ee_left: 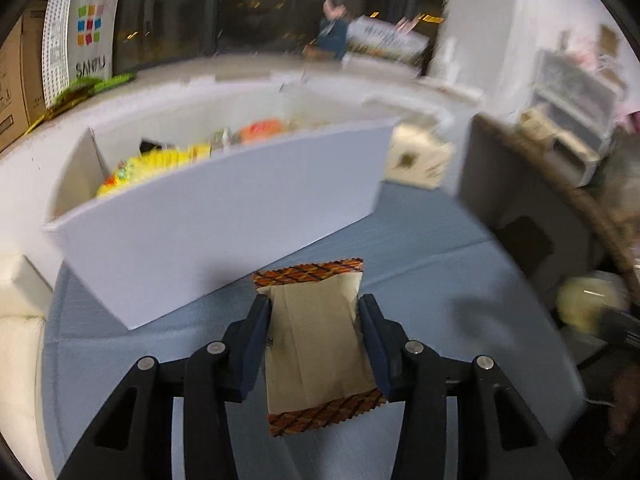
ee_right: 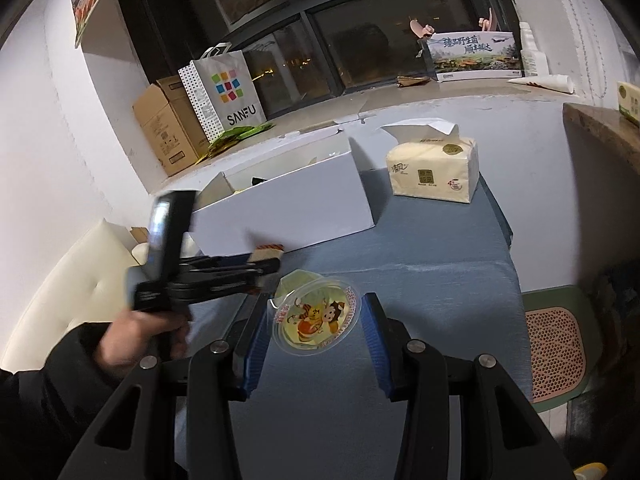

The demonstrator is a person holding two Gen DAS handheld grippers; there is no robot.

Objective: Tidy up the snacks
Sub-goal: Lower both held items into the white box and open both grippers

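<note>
My left gripper is shut on a beige snack packet with orange-brown patterned ends, held just above the blue cloth in front of the white box. The box holds several yellow and orange snacks. In the right wrist view the same left gripper shows from the side with the packet near the box wall, a hand behind it. My right gripper is shut on a clear jelly cup with a cartoon lid, tilted toward the camera.
A tissue pack stands right of the box on the blue-covered table. Behind, on the ledge, are a white shopping bag and cardboard boxes. A cream cushion lies left; a pink mat is on the floor.
</note>
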